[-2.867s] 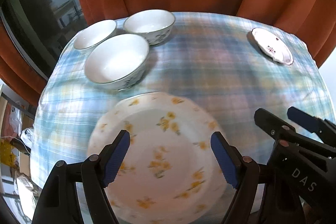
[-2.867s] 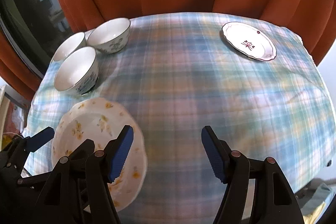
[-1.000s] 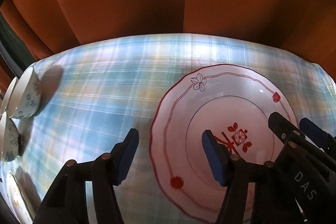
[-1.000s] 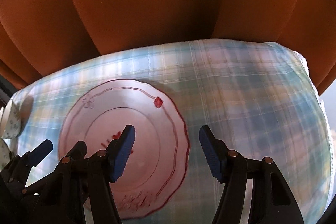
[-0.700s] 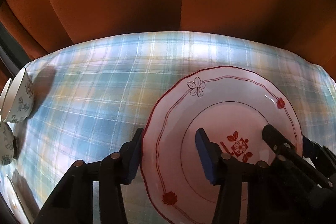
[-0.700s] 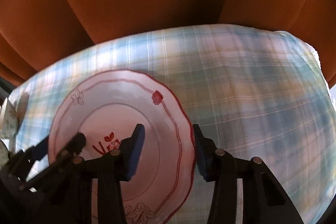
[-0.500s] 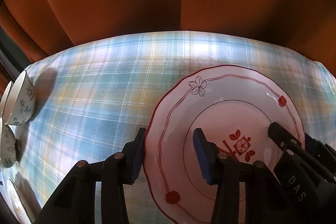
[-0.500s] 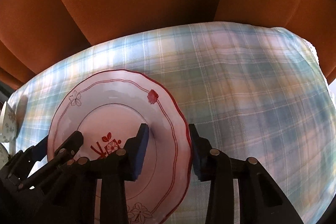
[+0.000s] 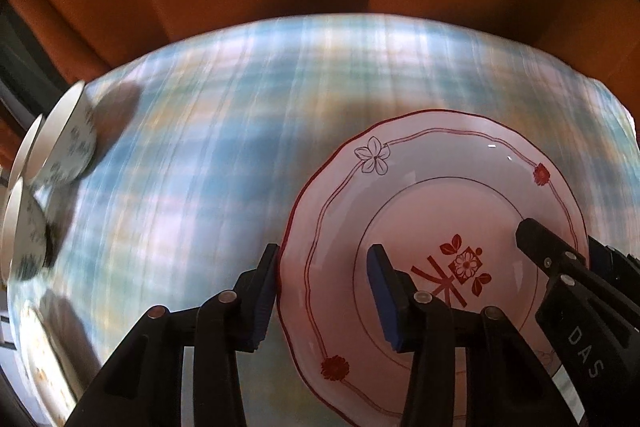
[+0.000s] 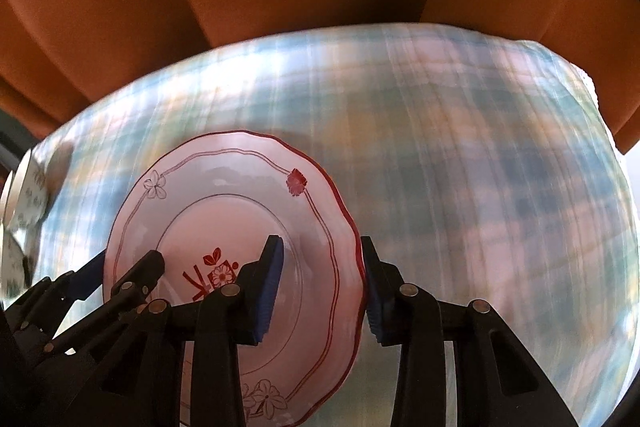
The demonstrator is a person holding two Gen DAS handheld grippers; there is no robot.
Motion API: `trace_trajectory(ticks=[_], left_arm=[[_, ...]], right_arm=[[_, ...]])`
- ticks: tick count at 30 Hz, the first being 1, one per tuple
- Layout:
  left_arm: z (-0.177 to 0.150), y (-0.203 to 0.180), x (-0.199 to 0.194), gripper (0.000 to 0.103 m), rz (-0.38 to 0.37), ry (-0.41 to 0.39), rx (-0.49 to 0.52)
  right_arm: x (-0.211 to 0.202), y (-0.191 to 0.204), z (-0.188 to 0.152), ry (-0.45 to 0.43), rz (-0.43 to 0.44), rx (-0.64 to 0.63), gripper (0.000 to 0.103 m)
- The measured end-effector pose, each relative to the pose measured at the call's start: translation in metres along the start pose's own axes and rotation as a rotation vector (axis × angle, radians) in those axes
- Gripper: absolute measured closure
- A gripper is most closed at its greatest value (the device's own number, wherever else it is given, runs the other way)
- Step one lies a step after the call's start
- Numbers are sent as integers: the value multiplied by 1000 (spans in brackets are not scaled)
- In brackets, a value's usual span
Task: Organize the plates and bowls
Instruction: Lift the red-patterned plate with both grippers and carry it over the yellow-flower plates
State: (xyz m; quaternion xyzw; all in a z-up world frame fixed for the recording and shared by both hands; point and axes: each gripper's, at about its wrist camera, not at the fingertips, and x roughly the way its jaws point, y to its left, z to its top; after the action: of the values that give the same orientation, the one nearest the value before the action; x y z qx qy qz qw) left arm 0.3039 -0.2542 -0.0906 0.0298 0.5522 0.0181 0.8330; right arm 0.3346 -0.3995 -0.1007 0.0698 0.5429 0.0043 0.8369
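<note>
Both grippers had closed in on the red-rimmed plate point(image 9: 440, 211) from opposite edges. The left gripper point(image 9: 324, 291) straddled the plate's left rim, its outer pad against the scalloped edge and its inner pad over the plate's well; the right gripper point(image 10: 320, 283) straddled the right rim in the same way. Compared with one second earlier, when each pair of jaws stood spread beside the plate, the gaps had narrowed markedly, and each now appeared to pinch the rim, though full pad contact on the inner side could not be confirmed. The plaid tablecloth point(image 9: 224, 131) was streaked with motion blur while the plate remained sharp in both views, and a shadow lay beyond the plate's far edge; this suggested the plate was moving with the grippers and had probably left the cloth. The plate sat toward the right side of the table, well apart from the white bowls point(image 9: 60, 155) at the far left edge and the yellow-flowered plate point(image 9: 44, 359) near the left front corner. Judged against the task, the pickup seemed complete and the transport phase begun, most plausibly toward the flowered plate for stacking. A two-sided rim hold would demand matched motion of both hands.
</note>
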Motion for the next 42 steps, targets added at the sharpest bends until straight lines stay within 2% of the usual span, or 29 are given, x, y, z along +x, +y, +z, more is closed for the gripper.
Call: trace_trajectory(ticks=[11, 17, 21, 24, 26, 29, 32, 34, 42], left_arm=[[-53, 36, -21, 58, 17, 36, -7], [-76, 48, -29, 58, 9, 73, -27], [-81, 45, -33, 56, 10, 66, -1], [-77, 43, -31, 48, -8, 68, -3], [-77, 39, -29, 44, 6, 59, 8], [-76, 38, -28, 43, 16, 51, 5], [-77, 37, -29, 43, 28, 52, 12], [-76, 37, -28, 43, 36, 57, 23], [-80, 39, -35, 45, 28, 66, -3]], right_arm=[[-25, 37, -64, 57, 13, -41, 62], [-39, 48, -84, 88, 29, -60, 62], [-37, 48, -94, 129, 34, -44, 60], [-31, 42, -94, 149, 49, -13, 59], [-30, 42, -92, 145, 52, -20, 59], [-28, 44, -87, 132, 53, -43, 58], [-23, 46, -85, 126, 75, -53, 48], [-23, 51, -85, 122, 78, -70, 45], [-30, 53, -90, 109, 53, -66, 45]])
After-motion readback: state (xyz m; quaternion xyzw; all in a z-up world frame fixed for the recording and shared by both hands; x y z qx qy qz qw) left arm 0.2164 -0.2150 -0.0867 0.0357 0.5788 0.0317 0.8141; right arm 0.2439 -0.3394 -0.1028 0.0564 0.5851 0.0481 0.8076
